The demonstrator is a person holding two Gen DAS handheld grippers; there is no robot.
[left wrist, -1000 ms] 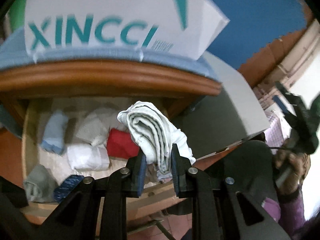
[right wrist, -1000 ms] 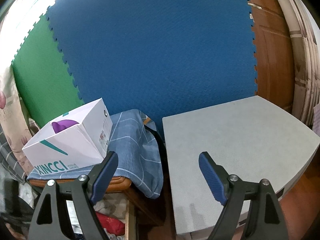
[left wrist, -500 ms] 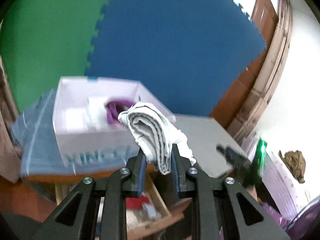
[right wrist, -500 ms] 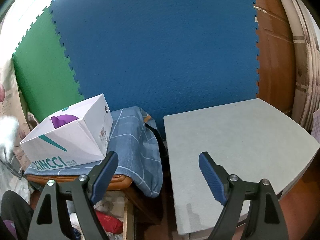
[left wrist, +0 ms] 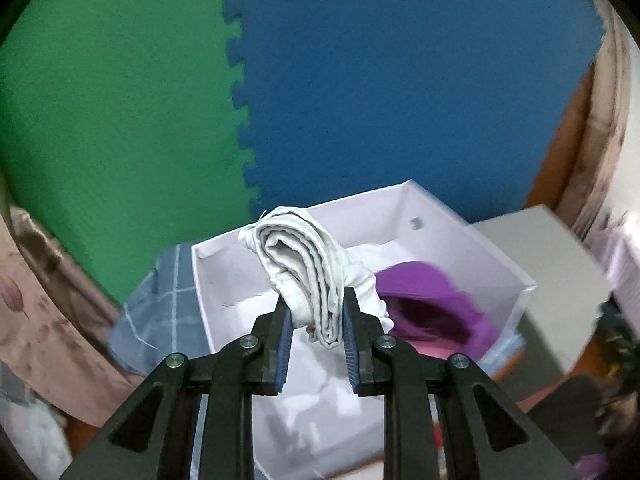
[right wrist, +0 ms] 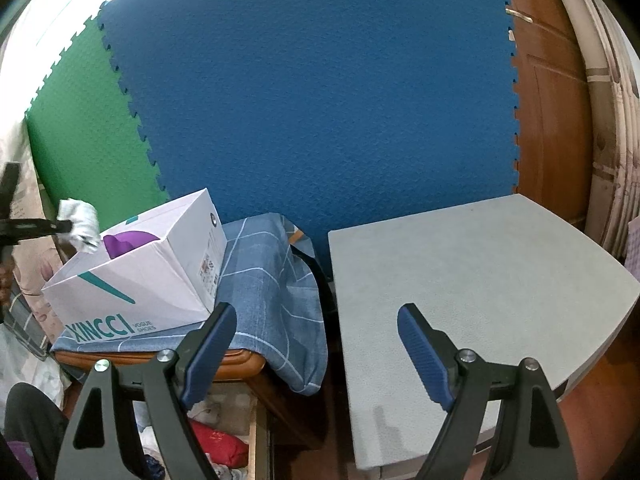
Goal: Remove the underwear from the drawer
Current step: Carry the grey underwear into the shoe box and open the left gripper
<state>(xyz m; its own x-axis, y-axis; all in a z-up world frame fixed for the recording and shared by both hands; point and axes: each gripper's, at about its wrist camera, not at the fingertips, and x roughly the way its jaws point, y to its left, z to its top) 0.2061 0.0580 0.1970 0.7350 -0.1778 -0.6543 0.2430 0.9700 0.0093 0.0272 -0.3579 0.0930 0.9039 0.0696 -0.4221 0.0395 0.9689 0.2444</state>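
My left gripper (left wrist: 315,322) is shut on a folded white piece of underwear (left wrist: 304,264) and holds it up over the open white shoe box (left wrist: 496,268). The same underwear (right wrist: 80,220) shows at the far left of the right wrist view, above the box (right wrist: 160,280). My right gripper (right wrist: 316,344) is open and empty, in front of the nightstand and the grey table. The open drawer (right wrist: 256,440) shows at the bottom of the right wrist view, with a red garment (right wrist: 220,446) and other folded clothes in it.
A purple item (left wrist: 428,300) lies inside the box. A blue checked cloth (right wrist: 272,292) covers the wooden nightstand under the box. A grey table top (right wrist: 472,280) stands to the right. Blue and green foam mats (right wrist: 320,100) line the wall behind.
My left gripper has risen from the drawer with the white underwear and now holds it above the shoe box. My right gripper has stayed open and nearly still.
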